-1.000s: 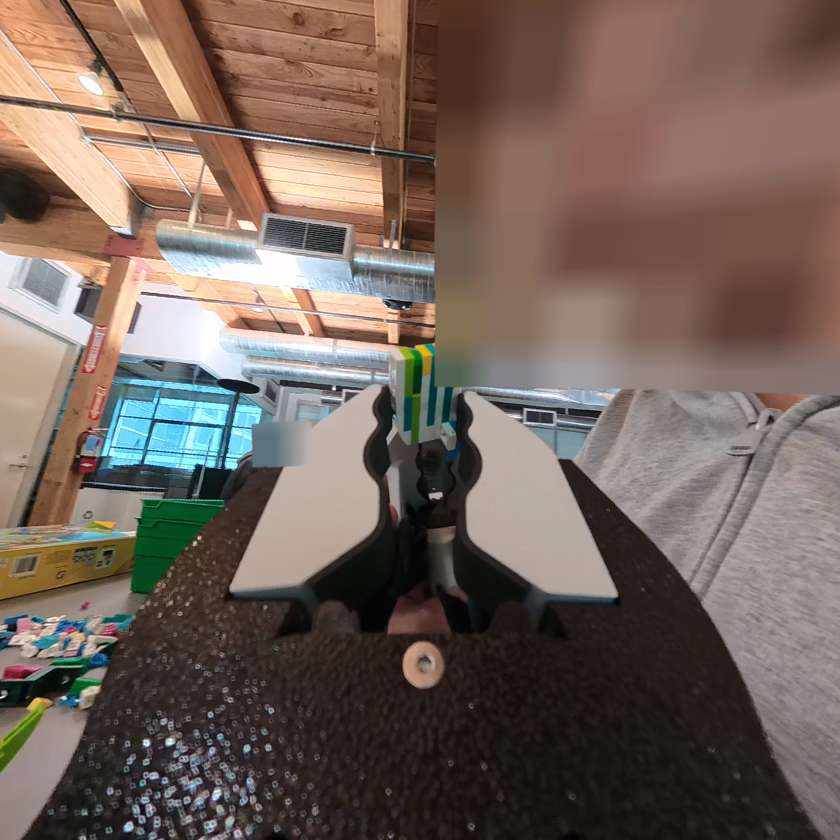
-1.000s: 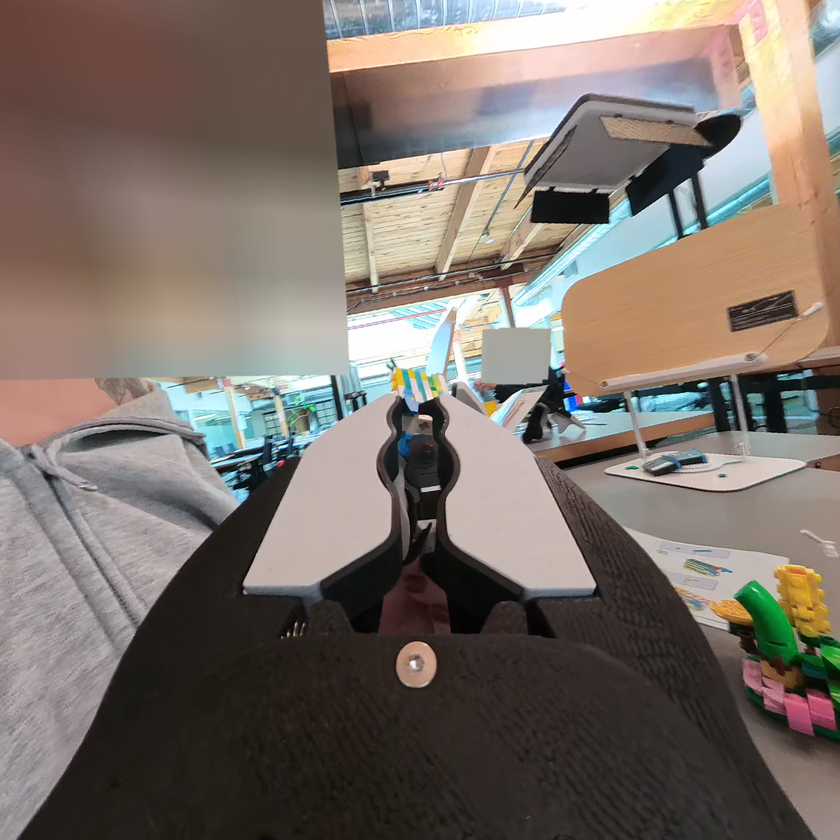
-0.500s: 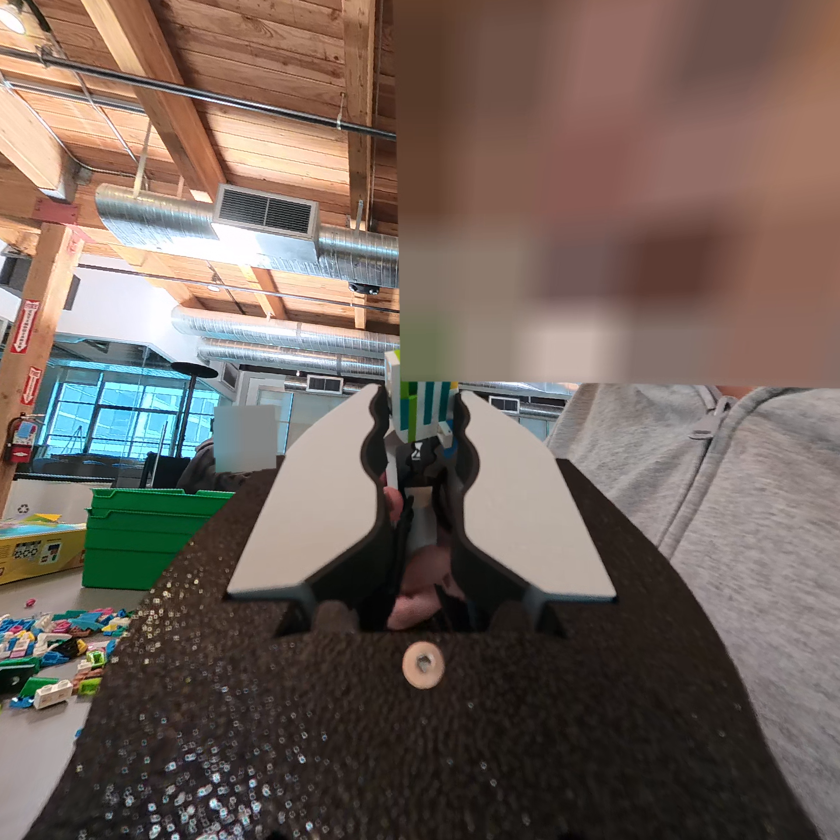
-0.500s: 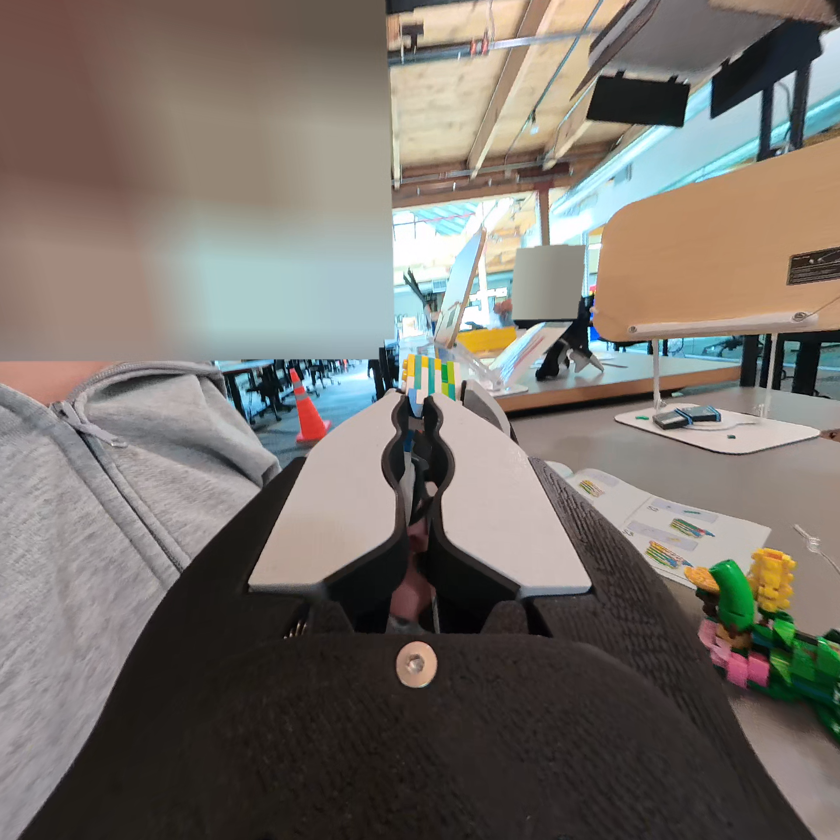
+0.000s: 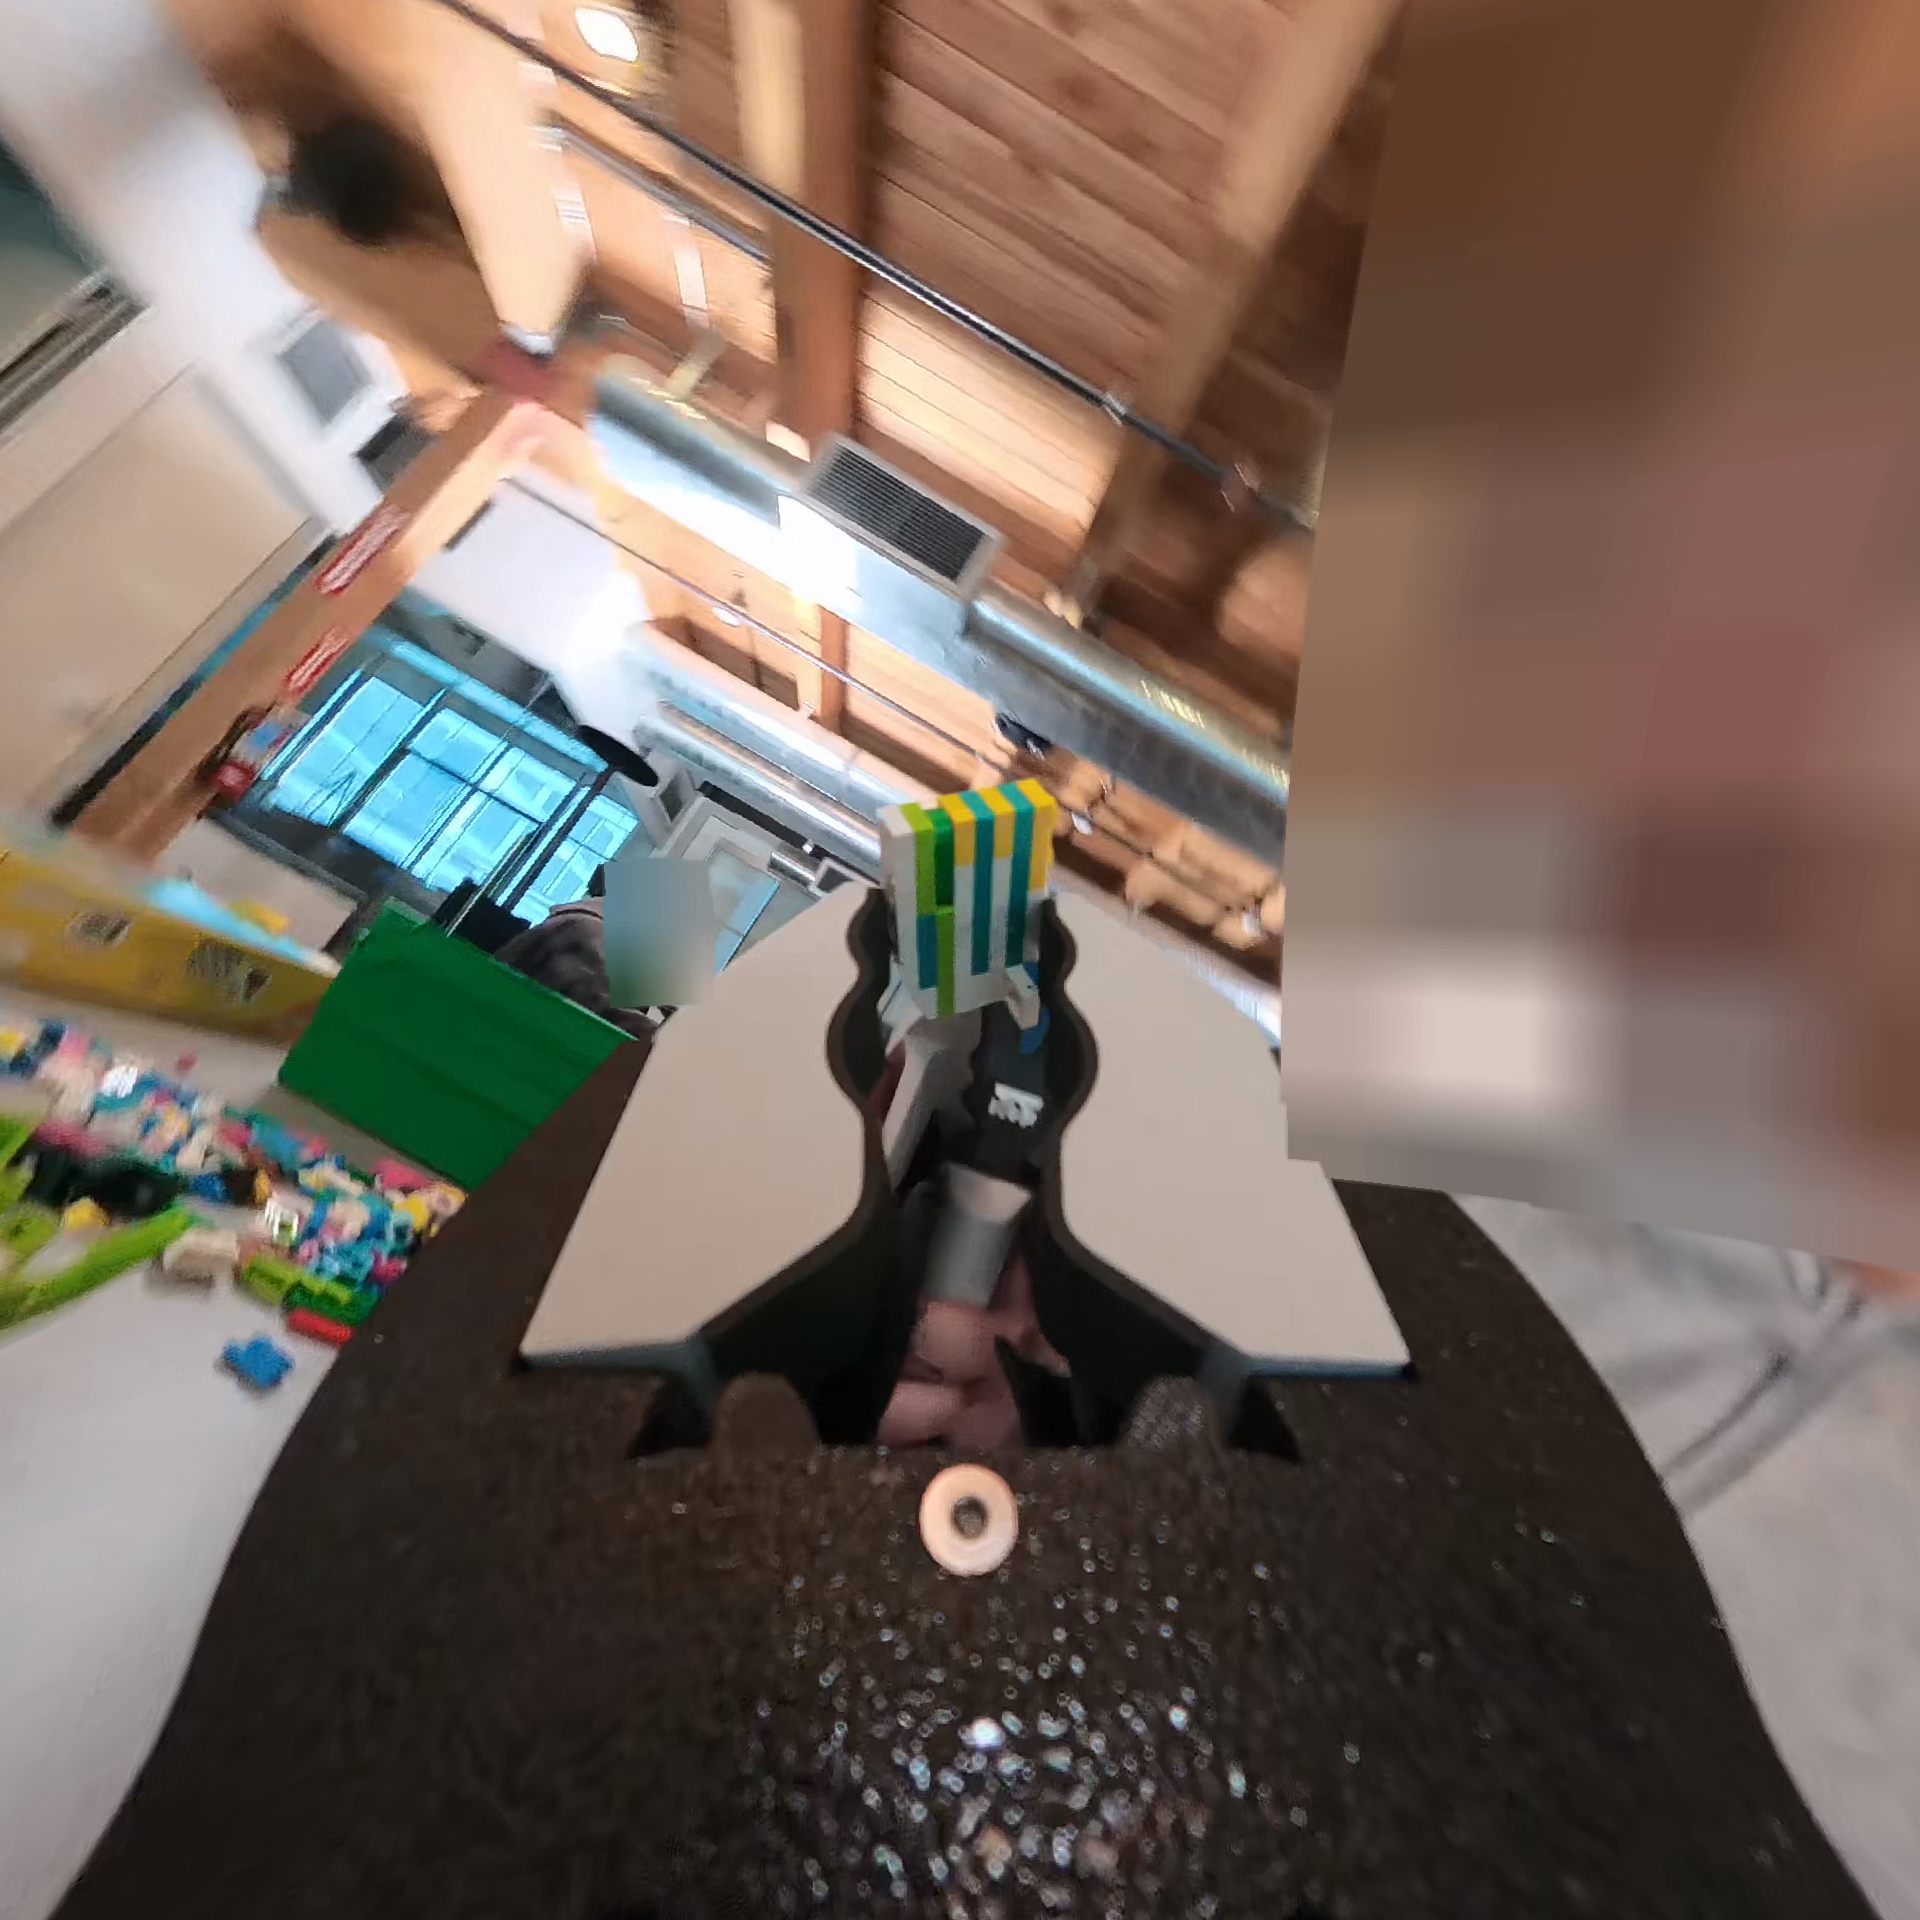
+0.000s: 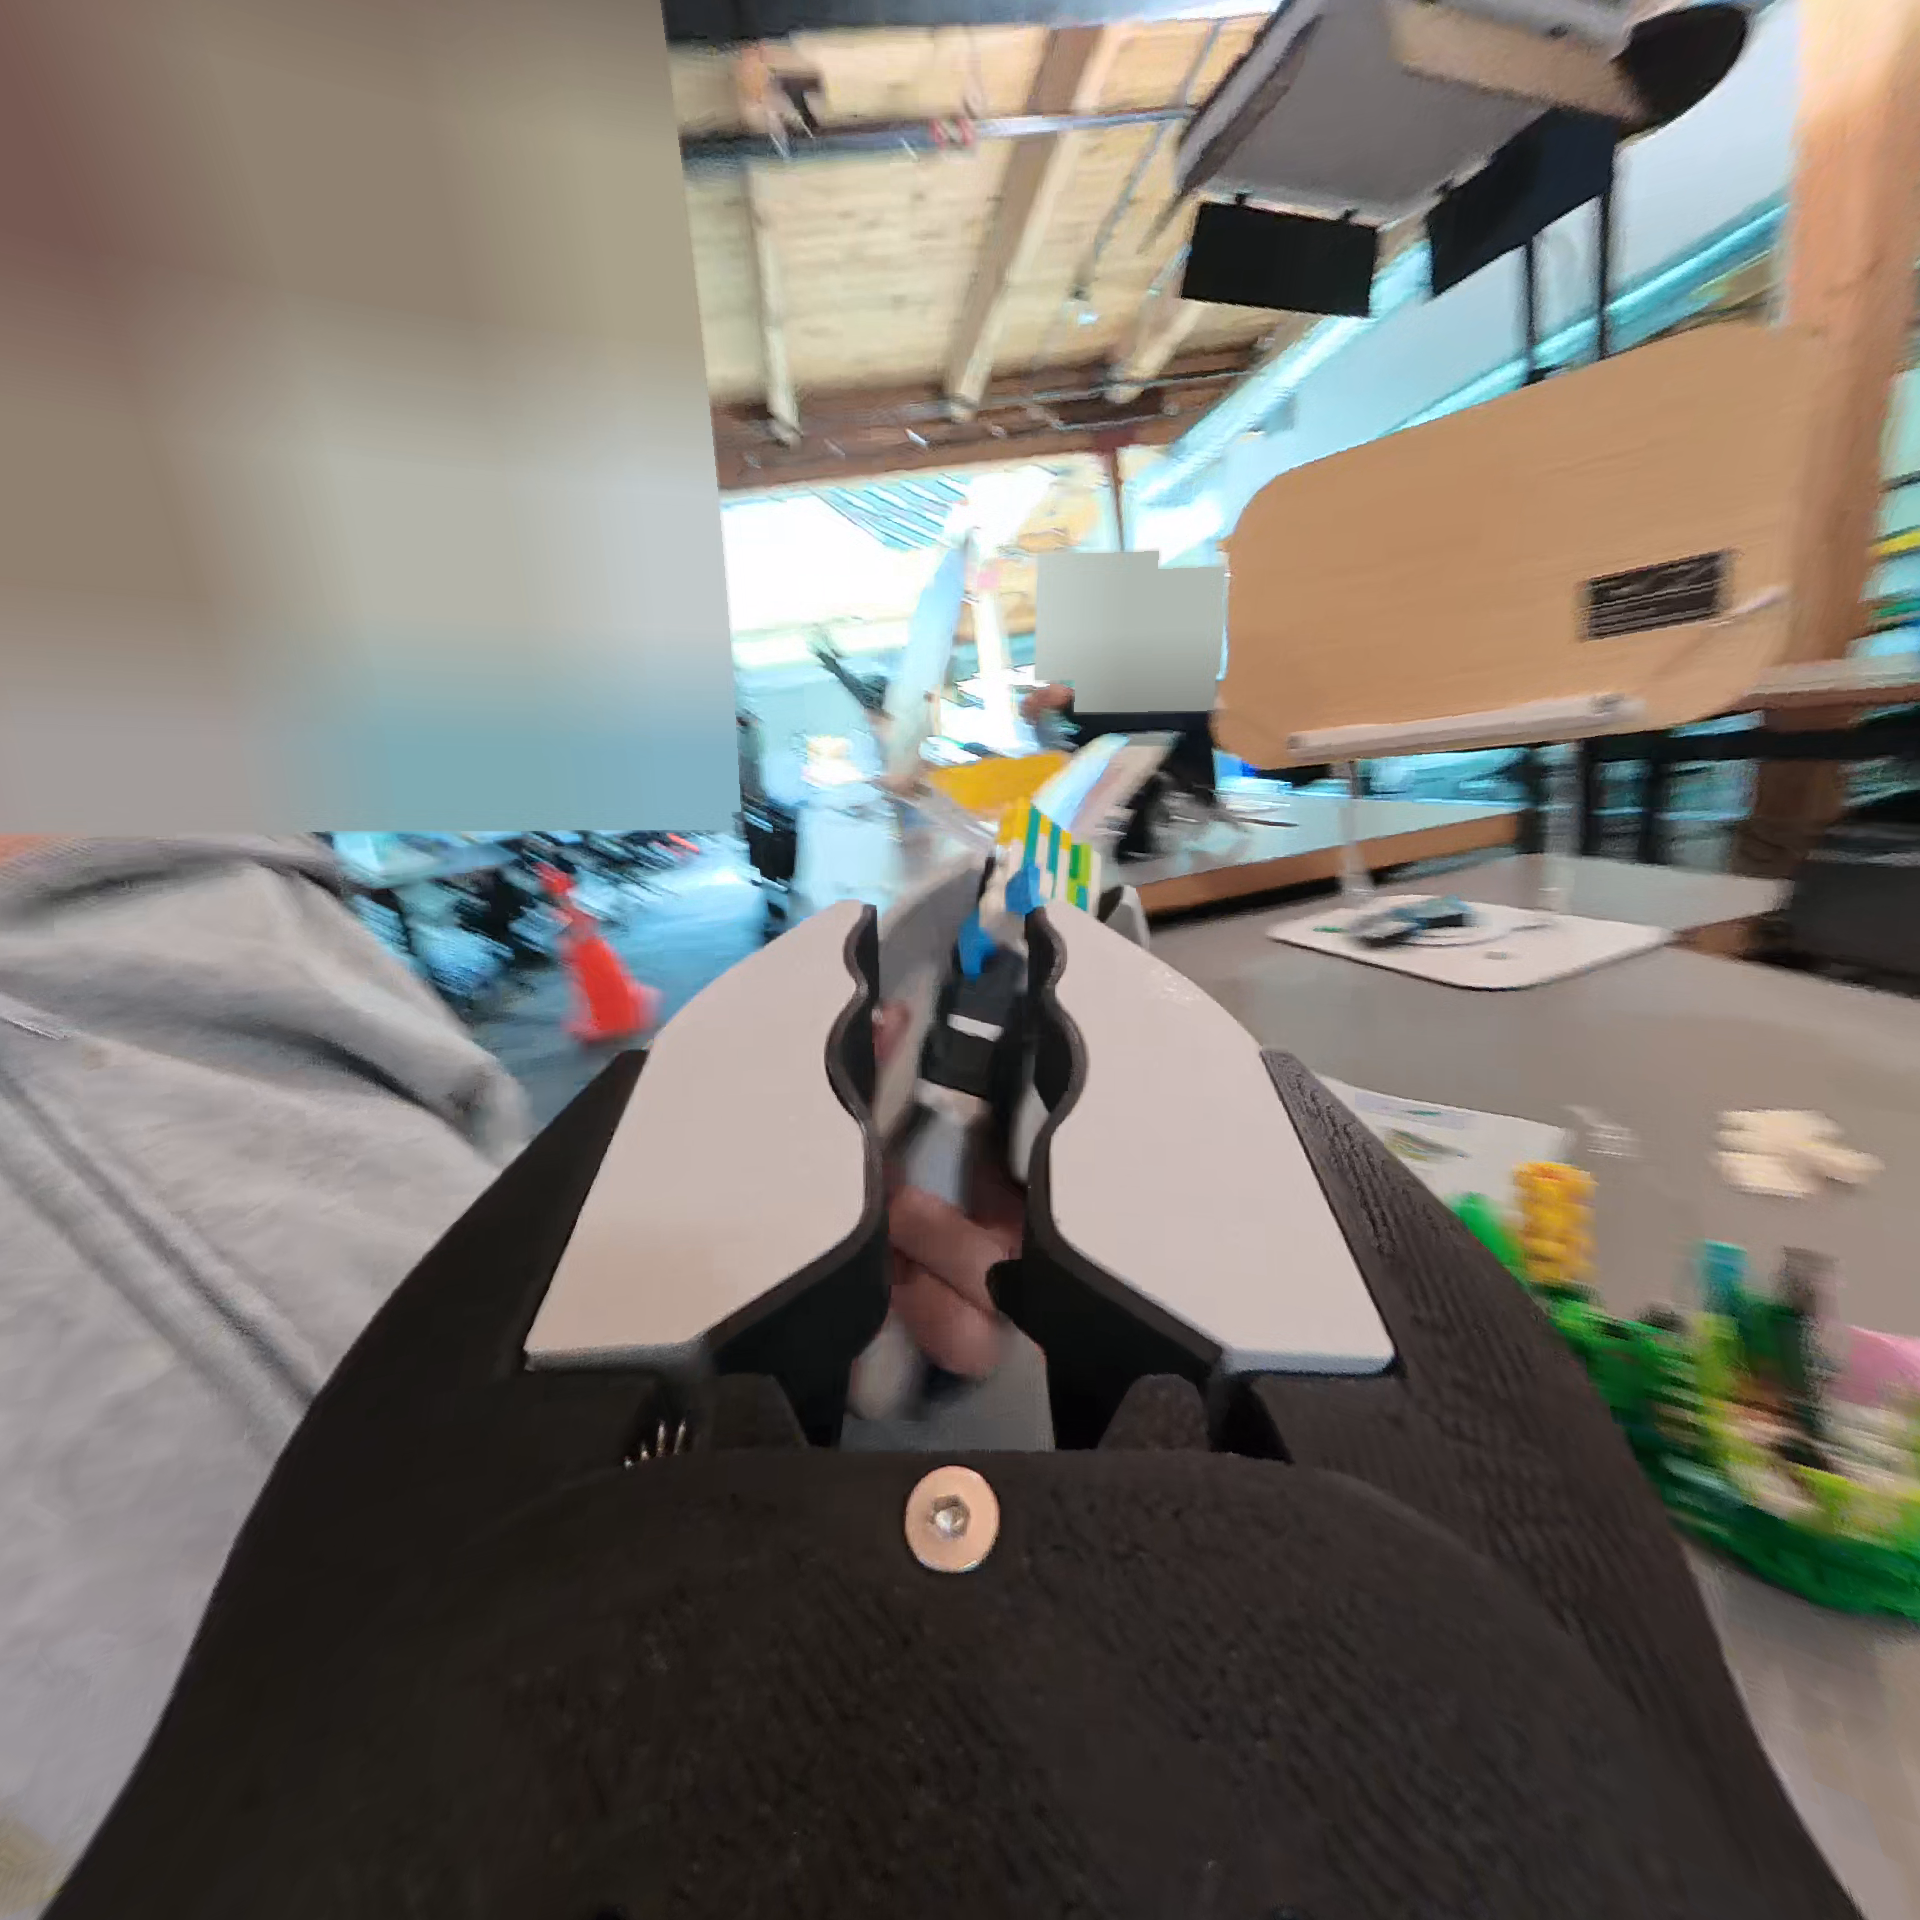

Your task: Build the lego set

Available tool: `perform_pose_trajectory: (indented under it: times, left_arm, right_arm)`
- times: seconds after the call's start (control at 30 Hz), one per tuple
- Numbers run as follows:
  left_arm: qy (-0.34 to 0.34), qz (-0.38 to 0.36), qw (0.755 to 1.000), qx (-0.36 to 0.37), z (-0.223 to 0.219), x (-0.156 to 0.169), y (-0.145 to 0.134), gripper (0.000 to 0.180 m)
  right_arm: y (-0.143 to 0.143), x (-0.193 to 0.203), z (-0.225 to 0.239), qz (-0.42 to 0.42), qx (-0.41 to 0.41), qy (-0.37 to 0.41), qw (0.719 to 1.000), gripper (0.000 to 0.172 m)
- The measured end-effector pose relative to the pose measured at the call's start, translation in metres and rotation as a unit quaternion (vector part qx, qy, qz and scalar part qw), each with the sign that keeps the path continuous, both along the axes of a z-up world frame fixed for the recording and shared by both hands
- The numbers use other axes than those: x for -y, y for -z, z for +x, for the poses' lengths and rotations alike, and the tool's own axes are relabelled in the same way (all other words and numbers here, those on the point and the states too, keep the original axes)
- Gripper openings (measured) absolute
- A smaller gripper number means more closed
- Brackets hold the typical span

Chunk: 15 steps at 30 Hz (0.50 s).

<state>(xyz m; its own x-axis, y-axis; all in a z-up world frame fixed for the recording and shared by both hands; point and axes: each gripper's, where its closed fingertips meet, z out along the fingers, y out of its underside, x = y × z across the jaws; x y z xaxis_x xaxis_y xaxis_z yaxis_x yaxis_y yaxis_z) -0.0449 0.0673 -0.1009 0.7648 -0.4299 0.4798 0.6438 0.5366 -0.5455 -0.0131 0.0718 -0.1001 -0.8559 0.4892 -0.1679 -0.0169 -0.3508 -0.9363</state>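
- Both grippers are being held up in front of a person's grey hoodie [image 6: 156, 1143], nose to nose and well above the grey table [image 6: 1558, 1039].
- Left gripper [image 5: 966, 925]: its fingertips are closing on a small striped brick panel [image 5: 971, 894] of white, teal, green and yellow. The panel is sitting upright between them and filling the gap, with both tips against its edges as far as the blur allows.
- Right gripper [image 6: 951, 935]: the jaws are standing narrowly apart, with daylight between the pads. The striped panel is sitting just past its tips, to the right. A small blue piece [image 6: 977, 945] is hanging below the panel, between the jaws. I cannot tell whether it is touching either pad.
- Near right on the table, a green brick build [image 6: 1714, 1403] is standing beside a booklet [image 6: 1444, 1132].
- Far left, loose bricks [image 5: 260, 1216] are lying by a green bin [image 5: 436, 1049] and a yellow box [image 5: 135, 945].
- Both views are smearing.
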Motion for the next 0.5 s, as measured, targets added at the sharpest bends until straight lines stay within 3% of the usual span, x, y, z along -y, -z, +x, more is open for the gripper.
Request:
perform_pose_trajectory:
  times: [0.2,0.4,0.5]
  left_arm:
    - [-0.007,-0.043,0.998,0.039,-0.010,-0.007,0.010,0.027]
    - [-0.005,-0.075,0.994,0.074,-0.018,-0.010,0.022,0.027]
    - [-0.008,-0.109,0.992,0.067,-0.018,-0.014,0.030,0.027]
  right_arm:
    - [0.016,-0.005,-0.018,0.134,-0.069,0.129,0.980,0.029]
    - [0.018,-0.002,-0.018,0.192,-0.116,0.162,0.961,0.031]
    - [0.016,-0.005,-0.020,0.183,-0.098,0.156,0.966,0.031]
